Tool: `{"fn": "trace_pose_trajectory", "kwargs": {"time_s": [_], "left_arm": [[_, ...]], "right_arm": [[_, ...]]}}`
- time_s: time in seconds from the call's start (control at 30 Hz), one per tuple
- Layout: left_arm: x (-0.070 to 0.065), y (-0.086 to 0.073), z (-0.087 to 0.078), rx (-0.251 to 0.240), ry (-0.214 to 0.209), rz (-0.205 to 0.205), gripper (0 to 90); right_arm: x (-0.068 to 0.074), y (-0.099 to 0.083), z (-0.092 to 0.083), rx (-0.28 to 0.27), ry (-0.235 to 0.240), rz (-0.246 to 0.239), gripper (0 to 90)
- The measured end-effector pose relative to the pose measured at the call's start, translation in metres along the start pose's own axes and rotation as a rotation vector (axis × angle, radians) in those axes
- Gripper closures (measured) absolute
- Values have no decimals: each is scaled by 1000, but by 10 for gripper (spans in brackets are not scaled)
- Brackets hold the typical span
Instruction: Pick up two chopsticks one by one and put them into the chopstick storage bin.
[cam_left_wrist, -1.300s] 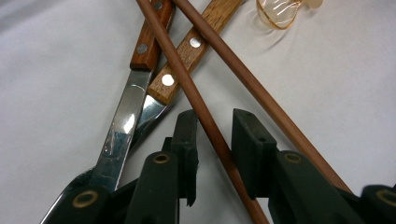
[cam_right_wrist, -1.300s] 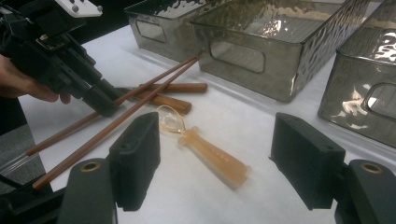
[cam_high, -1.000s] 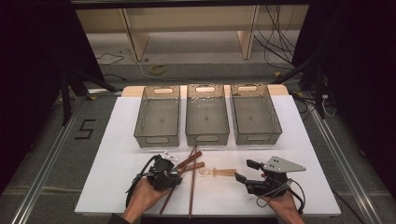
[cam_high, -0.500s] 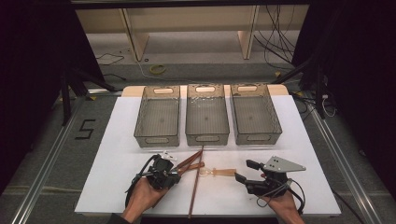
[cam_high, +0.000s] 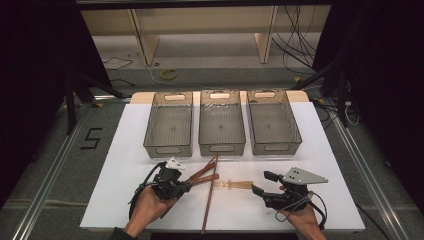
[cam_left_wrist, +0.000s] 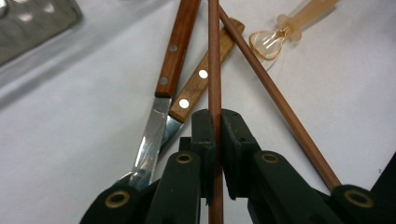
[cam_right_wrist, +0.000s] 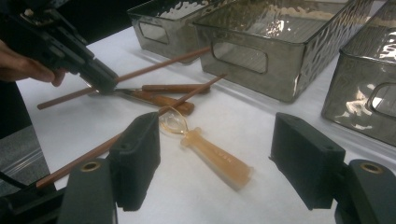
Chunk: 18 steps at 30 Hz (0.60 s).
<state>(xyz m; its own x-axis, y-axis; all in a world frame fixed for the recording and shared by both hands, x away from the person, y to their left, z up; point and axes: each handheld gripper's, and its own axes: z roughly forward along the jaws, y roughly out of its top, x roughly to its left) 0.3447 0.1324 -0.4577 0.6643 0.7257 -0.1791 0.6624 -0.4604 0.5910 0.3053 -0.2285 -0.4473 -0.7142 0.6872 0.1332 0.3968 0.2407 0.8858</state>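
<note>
Gripping a thin wooden chopstick (cam_left_wrist: 214, 70), the left gripper (cam_high: 186, 186) is sitting low at the near left of the white table (cam_high: 125, 165); its jaws have just been closing and are now pinching the stick between their pads. Just past it, two wooden-handled knives (cam_left_wrist: 175, 51) are lying side by side, and a second chopstick (cam_high: 209, 200) is crossing them, running toward the near edge. Farther right, a pale amber tool with a wire loop (cam_high: 235, 184) is resting flat between the two grippers. At the near right, the right gripper (cam_high: 261, 184) is hovering with its jaws spread wide and nothing between them. Along the far side, three smoky translucent bins are standing in a row, left bin (cam_high: 150, 131), middle bin (cam_high: 203, 130), right bin (cam_high: 294, 127), with nothing showing inside them.
</note>
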Motion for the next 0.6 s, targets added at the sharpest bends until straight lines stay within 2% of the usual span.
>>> {"fn": "trace_pose_trajectory", "kwargs": {"time_s": [0.23,0.6], "left_arm": [[9,8,-18,-53,15,-1,839],[29,36,-40,-143,46,-21,839]], "right_arm": [[0,0,0,2,2,1,334],[0,0,0,-2,8,2,334]]}}
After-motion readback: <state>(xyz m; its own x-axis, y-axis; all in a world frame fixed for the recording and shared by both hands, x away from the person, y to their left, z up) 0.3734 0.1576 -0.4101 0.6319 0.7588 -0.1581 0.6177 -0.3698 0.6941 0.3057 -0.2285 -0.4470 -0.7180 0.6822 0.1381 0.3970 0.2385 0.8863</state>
